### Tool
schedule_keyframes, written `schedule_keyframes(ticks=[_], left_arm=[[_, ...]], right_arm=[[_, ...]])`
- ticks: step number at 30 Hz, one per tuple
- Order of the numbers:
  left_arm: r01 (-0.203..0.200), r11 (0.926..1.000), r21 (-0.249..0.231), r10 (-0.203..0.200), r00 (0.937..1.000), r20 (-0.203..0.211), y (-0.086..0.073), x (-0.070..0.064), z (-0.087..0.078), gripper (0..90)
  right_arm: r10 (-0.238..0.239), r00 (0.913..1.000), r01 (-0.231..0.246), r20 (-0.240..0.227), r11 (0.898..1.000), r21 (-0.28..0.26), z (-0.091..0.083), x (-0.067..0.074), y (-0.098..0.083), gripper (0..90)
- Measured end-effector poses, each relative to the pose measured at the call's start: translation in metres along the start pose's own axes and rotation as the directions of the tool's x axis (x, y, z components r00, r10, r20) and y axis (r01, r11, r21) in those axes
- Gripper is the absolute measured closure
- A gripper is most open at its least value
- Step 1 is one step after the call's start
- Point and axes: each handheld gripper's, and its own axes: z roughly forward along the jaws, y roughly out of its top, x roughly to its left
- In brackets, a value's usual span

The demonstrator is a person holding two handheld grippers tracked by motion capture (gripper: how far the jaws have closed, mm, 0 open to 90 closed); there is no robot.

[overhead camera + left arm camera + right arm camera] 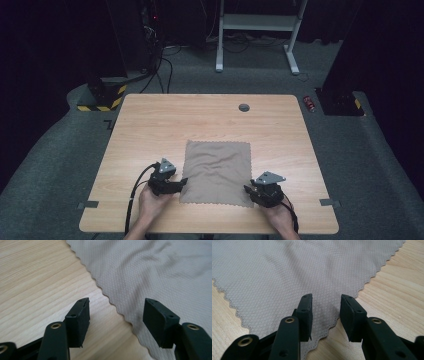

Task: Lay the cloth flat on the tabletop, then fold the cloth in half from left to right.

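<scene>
With both the left tool [183,182] and right tool [247,189] spread apart at the cloth [218,171]'s near corners, clamping on nothing, a shallow pinch could skid off the thin scalloped edge and bunch it against the desk [150,125].

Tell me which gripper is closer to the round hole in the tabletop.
Right. The right gripper sits at the cloth's near right corner, more directly below the hole; the left gripper is at the near left corner, farther off.
</scene>
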Motion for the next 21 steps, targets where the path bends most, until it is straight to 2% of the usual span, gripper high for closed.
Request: schedule_keyframes(ticks=[3, 9, 13, 18, 21], left_arm=[[0.003, 0.9997, -0.024, -0.003, 0.9997, -0.024, 0.001, 0.0, 0.005, 37.4], [0.008, 0.998, -0.062, -0.009, 0.9998, -0.02, -0.004, 0.003, 0.004, 36.3], [0.023, 0.9982, -0.056, -0.024, 0.9995, -0.021, -0.004, 0.005, 0.003, 37.0], [0.07, 0.9964, -0.047, -0.07, 0.9975, 0.003, 0.004, 0.011, 0.005, 39.8], [0.101, 0.9929, -0.063, -0.101, 0.9948, 0.01, 0.009, 0.015, 0.004, 39.8]], right_arm=[[-0.011, 0.9999, 0.011, -0.011, 1.0, -0.003, 0.0, -0.002, 0.0, 61.6], [-0.013, 0.9998, 0.013, -0.014, 1.0, -0.001, 0.0, -0.002, 0.0, 60.7], [-0.004, 0.9999, 0.004, -0.011, 1.0, 0.008, 0.001, 0.0, 0.002, 59.7], [0.012, 0.9995, -0.013, -0.028, 1.0, -0.023, 0.003, 0.011, 0.015, 60.1], [0.008, 0.9988, -0.008, -0.049, 1.0, -0.012, 0.009, 0.018, 0.021, 59.7]])
